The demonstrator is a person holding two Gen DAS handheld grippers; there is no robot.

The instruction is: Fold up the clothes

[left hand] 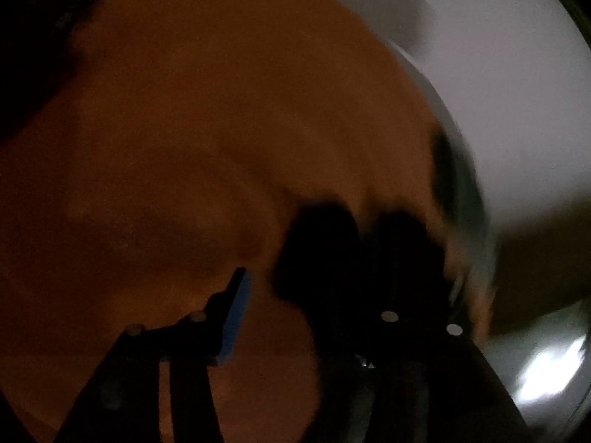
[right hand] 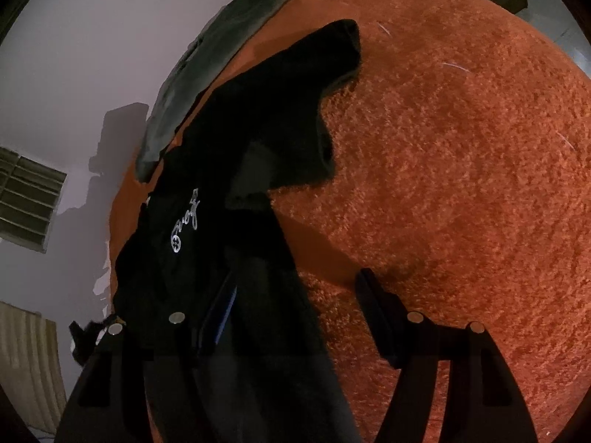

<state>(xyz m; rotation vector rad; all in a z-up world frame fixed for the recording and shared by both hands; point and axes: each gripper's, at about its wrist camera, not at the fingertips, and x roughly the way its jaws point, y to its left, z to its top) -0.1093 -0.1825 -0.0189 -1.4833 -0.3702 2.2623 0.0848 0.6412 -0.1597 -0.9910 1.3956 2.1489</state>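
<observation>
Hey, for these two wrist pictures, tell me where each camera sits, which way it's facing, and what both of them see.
Left wrist: on the left gripper, looking down its fingers at the blurred, dim orange fuzzy carpet and white wall; its blue-padded finger shows, with dark cloth by the other.
Right wrist: on the right gripper, looking down at the black printed garment and grey folded garment; both black fingers show, jaws apart, black cloth draped over one.
Shared: orange carpet, white wall, probably the black garment.
</observation>
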